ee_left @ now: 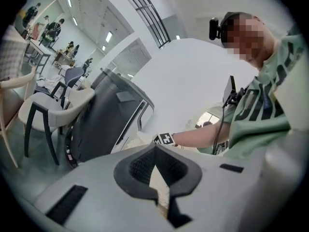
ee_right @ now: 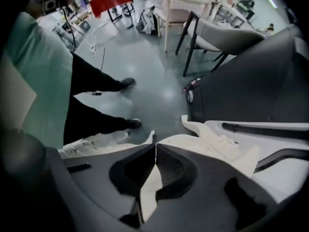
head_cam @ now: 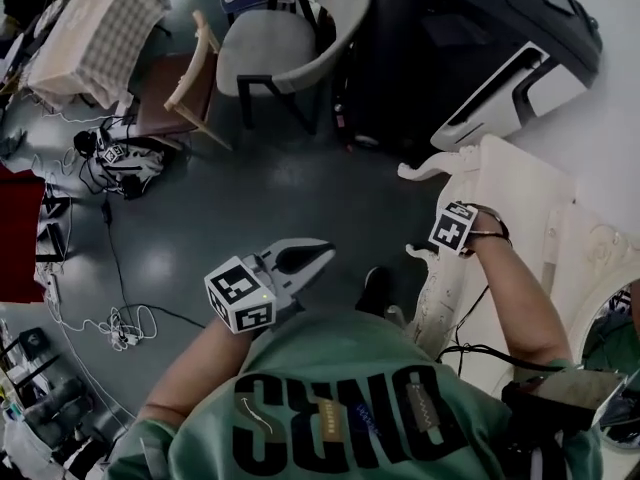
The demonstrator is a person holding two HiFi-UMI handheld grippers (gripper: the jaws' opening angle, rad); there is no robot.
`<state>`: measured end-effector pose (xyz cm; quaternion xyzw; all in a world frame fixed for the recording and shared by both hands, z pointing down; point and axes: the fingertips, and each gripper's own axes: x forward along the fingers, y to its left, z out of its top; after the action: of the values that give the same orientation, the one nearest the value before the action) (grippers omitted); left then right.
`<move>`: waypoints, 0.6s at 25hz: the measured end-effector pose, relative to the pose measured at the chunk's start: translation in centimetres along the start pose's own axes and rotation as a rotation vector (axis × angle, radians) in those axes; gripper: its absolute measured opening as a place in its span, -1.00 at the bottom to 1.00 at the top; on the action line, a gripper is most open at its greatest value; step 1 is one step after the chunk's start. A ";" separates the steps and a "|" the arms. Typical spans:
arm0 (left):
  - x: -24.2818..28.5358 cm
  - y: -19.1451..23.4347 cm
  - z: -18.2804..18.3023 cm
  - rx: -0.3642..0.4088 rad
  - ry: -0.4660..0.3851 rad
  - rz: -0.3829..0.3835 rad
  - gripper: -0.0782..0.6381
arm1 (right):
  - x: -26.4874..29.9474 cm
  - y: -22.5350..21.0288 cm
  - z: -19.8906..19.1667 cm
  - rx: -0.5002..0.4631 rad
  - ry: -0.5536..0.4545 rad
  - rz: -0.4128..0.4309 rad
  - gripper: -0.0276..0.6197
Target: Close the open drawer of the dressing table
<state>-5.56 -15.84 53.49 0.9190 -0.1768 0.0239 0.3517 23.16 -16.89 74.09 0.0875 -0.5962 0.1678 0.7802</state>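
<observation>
Right gripper view looks along the right gripper (ee_right: 155, 148), whose jaws are pressed together tip to tip with nothing between them. Just beyond the tips lies the cream, carved dressing table (ee_right: 219, 138), with the grey floor (ee_right: 145, 66) and the person's shoes behind it. In the head view this gripper sits at the table's carved front edge (head_cam: 424, 268), the arm reaching forward over the pale top. The table stands at the person's right, beside a large dark unit (head_cam: 470, 58).

The left gripper (head_cam: 320, 256) is held in front of the body, well apart from the table, over bare floor. Its own view shows its jaws closed as well, empty, pointing toward the room and the grey chair (ee_left: 46, 110).

No view makes the drawer itself plain, nor whether it stands out or is already flush. Judging by the right gripper's place at the front edge, the step in hand seems to be the push. The next move would call for the closed tips to bear flat on the drawer front and press straight in, without sliding off the carving.
</observation>
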 end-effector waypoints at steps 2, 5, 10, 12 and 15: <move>-1.1 -0.2 1.7 0.024 -0.012 -0.008 -0.76 | -1.5 1.1 0.4 0.083 -0.079 0.008 -0.88; -3.5 -0.5 4.1 0.062 -0.021 -0.034 -0.76 | -4.5 2.5 1.2 0.204 -0.182 -0.004 -0.88; -6.9 -0.4 7.8 0.121 0.010 -0.113 -0.76 | -11.3 4.3 3.2 0.443 -0.420 -0.043 -0.88; -7.5 -0.5 8.6 0.145 0.045 -0.151 -0.76 | -12.8 5.3 3.3 0.534 -0.504 -0.049 -0.88; -7.6 -0.6 9.2 0.173 0.106 -0.209 -0.76 | -14.1 7.1 2.1 0.679 -0.593 -0.063 -0.88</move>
<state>-13.16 -19.12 44.86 0.9568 -0.0584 0.0507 0.2804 15.41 -13.20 60.68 0.4008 -0.7021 0.2978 0.5076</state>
